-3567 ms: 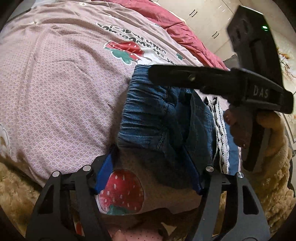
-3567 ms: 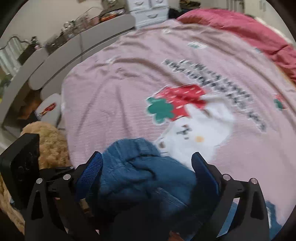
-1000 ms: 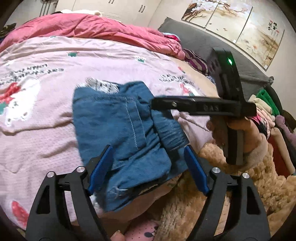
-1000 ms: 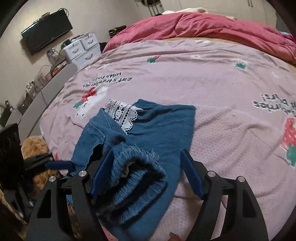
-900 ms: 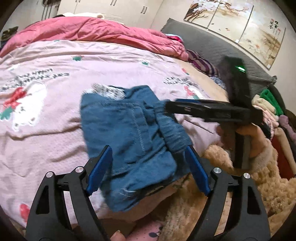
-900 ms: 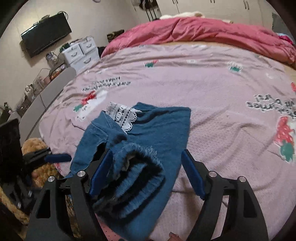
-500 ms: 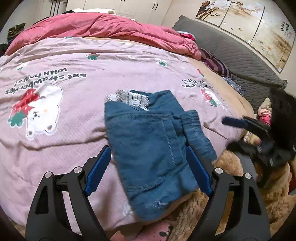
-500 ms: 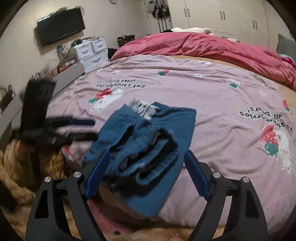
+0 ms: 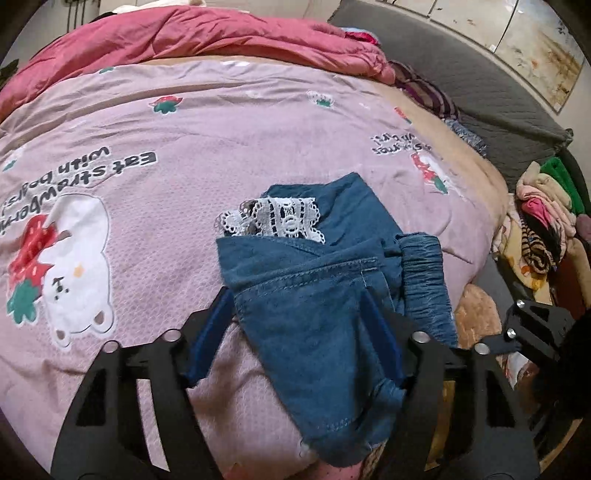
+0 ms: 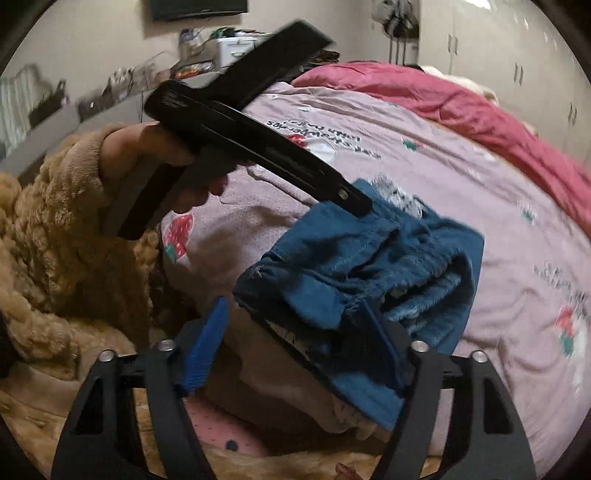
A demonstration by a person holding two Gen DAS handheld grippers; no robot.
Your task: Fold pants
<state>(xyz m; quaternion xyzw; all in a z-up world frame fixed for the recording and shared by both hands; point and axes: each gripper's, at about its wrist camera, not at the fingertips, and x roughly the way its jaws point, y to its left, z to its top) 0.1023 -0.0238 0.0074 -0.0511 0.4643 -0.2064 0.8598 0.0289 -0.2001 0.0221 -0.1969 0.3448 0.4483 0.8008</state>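
Observation:
Folded blue denim pants (image 9: 317, 295) with a white lace trim (image 9: 273, 218) lie at the near edge of the pink strawberry bedspread (image 9: 147, 147). My left gripper (image 9: 295, 332) is open, its blue pads on either side of the pants' near end. In the right wrist view the pants (image 10: 369, 266) lie bunched at the bed edge. My right gripper (image 10: 299, 332) is open just in front of them. The left gripper (image 10: 258, 144) shows there from the side, its tip over the pants' far corner.
A red duvet (image 9: 192, 33) lies across the far side of the bed. A pile of clothes (image 9: 543, 221) sits at the right. A grey headboard (image 9: 480, 85) stands at the back right. The person's fuzzy tan sleeve (image 10: 55, 229) is at the left.
The right gripper has pulled back off the pants and swung low toward the bed edge. The left gripper has moved forward over the folded pants. The pants lie flatter.

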